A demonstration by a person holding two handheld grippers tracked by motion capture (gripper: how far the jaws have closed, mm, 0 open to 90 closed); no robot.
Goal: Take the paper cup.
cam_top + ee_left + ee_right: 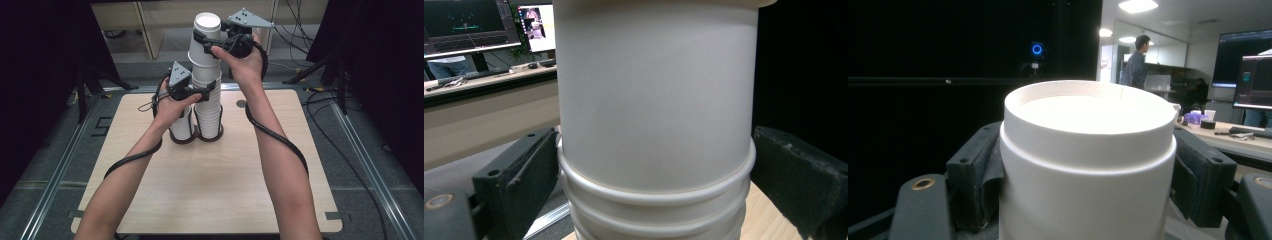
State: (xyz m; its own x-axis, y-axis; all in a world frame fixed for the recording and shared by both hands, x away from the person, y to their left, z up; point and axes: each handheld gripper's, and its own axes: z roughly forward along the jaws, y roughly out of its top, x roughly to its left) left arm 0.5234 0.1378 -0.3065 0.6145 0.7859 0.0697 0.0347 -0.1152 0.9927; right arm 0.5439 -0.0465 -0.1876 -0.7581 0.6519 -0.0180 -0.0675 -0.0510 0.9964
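Observation:
A tall stack of upside-down white paper cups (207,107) stands at the far middle of the wooden table (210,190). A shorter stack (182,127) stands touching its left side. My left gripper (202,91) is shut on the tall stack at mid-height. In the left gripper view its black fingers (519,185) press the ringed rims of the stack (654,110) from both sides. My right gripper (210,42) is shut on the top cup (205,35), which sits high on the stack. In the right gripper view the fingers (973,175) clamp this cup (1088,150) just under its upturned base.
Black curtains (45,75) hang on both sides of the table. Cables (320,100) trail over the floor at the right and a metal rail (60,170) runs along the left. A desk with monitors (469,25) and a person (1135,65) are far off.

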